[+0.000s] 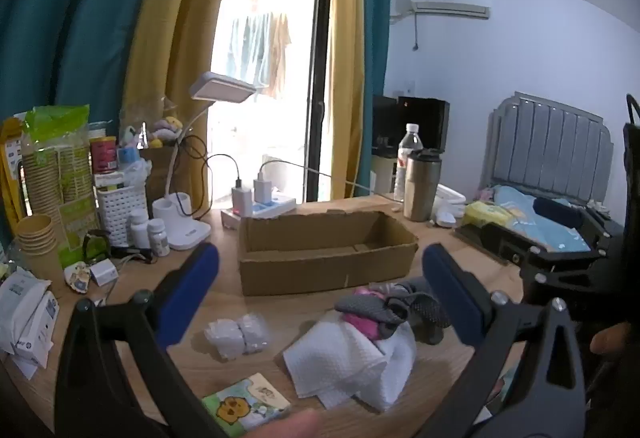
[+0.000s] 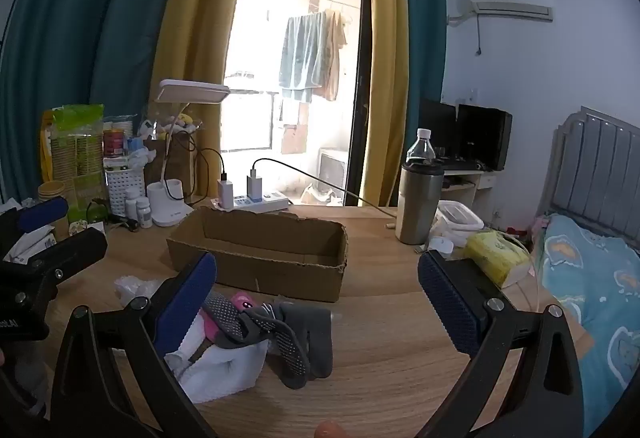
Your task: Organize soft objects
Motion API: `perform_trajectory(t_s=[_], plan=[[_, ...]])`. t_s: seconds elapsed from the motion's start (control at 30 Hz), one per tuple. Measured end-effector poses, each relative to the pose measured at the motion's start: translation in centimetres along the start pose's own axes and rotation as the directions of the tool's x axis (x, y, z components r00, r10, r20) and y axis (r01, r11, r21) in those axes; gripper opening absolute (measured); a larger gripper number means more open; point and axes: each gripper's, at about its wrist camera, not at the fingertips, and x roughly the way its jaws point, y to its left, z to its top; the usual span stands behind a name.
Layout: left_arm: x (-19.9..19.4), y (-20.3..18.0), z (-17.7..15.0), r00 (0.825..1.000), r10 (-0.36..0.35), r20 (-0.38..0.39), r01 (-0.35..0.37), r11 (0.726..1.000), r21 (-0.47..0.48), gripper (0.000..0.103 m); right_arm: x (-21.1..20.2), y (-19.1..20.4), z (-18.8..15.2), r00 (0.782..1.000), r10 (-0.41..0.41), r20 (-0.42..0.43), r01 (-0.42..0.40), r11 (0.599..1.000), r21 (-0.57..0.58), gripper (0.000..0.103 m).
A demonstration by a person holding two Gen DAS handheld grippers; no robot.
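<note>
The left tool [image 1: 320, 286] is held wide open above the wooden tabletop [image 1: 280, 314], nothing being gripped between its blue pads [image 1: 188, 294]. The right tool [image 2: 318, 296] is likewise spread wide and empty, its blue pads [image 2: 448, 302] hovering over the same tabletop [image 2: 392, 350].

An open cardboard box [image 1: 328, 250] is seen near the middle of the tabletop, with no contents visible in it. Just in front of the box, a heap of soft things is found: a white cloth [image 1: 348, 358] is lying crumpled, and grey and pink socks [image 1: 384, 310] are piled on its far edge. In the right wrist view, the same socks [image 2: 272, 334] are seen spilling off the white cloth [image 2: 224, 370] onto the bare wood. A small clear bag of white pads [image 1: 236, 332] is placed to the left of the cloth, apart from it, and a tissue pack with a cartoon print [image 1: 244, 404] lies nearer the camera.

Behind the box, a desk lamp [image 1: 188, 197], a power strip with chargers [image 1: 260, 205] and a steel tumbler [image 1: 420, 185] are set.
</note>
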Motion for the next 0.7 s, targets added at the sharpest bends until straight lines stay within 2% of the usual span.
perform_trajectory(t_s=[0.37,0.7], plan=[[-0.12,0.44,-0.28,1.000,-0.020,0.000,0.020,1.000,-0.011,0.103,0.02,-0.04,-0.10,1.000,0.003,-0.006,-0.002,1.000,0.006,0.103],[-0.35,0.54,0.05,1.000,-0.002,0.002,0.002,1.000,-0.029,0.103,-0.12,0.00,0.14,1.000,0.007,-0.004,-0.007,1.000,0.012,0.103]])
